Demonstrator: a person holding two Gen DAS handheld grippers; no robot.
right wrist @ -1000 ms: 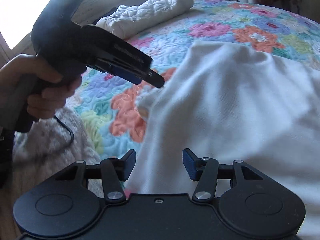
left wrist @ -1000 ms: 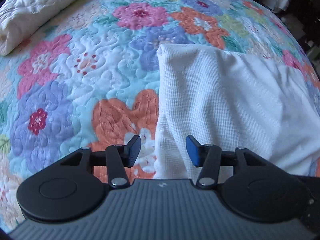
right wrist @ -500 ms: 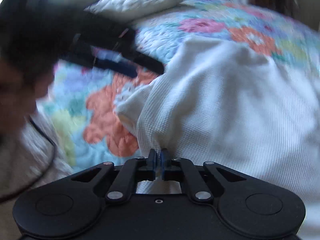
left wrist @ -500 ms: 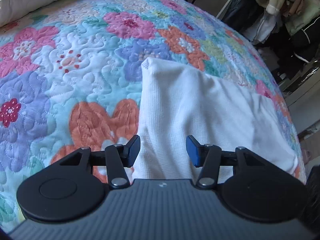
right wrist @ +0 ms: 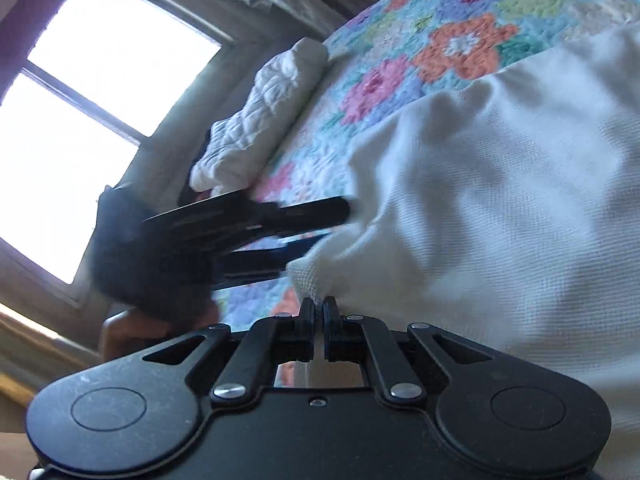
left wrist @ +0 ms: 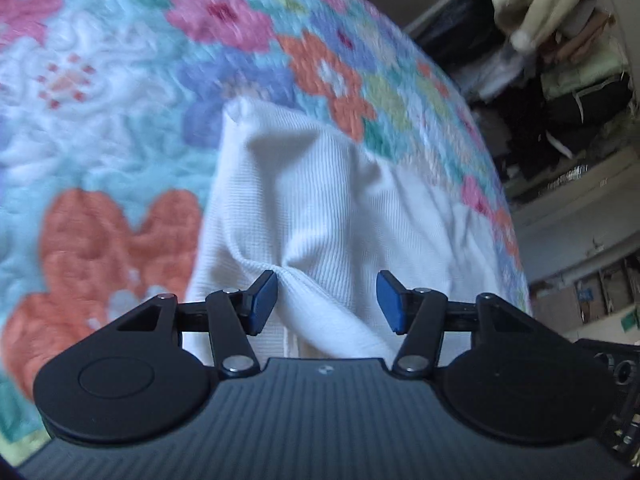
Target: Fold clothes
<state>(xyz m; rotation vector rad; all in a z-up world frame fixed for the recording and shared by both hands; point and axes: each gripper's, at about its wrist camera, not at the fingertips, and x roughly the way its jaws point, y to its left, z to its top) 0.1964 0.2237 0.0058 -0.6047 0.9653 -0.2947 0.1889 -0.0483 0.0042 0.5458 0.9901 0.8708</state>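
Both views differ: right gripper [right wrist: 319, 308] pinches white garment [right wrist: 500, 200]; left gripper [left wrist: 327, 300] fingers closing, unclamped.

One white waffle-knit garment [left wrist: 320, 208] lies on one floral quilted bedspread [left wrist: 100, 128], with one white quilted pillow [right wrist: 260, 120] at its far left. Two black two-finger grippers, left [left wrist: 326, 300] and right [right wrist: 319, 312], work the near edge.

Motion-blurred left tongs [right wrist: 320, 220] and quilt [left wrist: 120, 80]; white garment [right wrist: 500, 200] cut off at frame edge.
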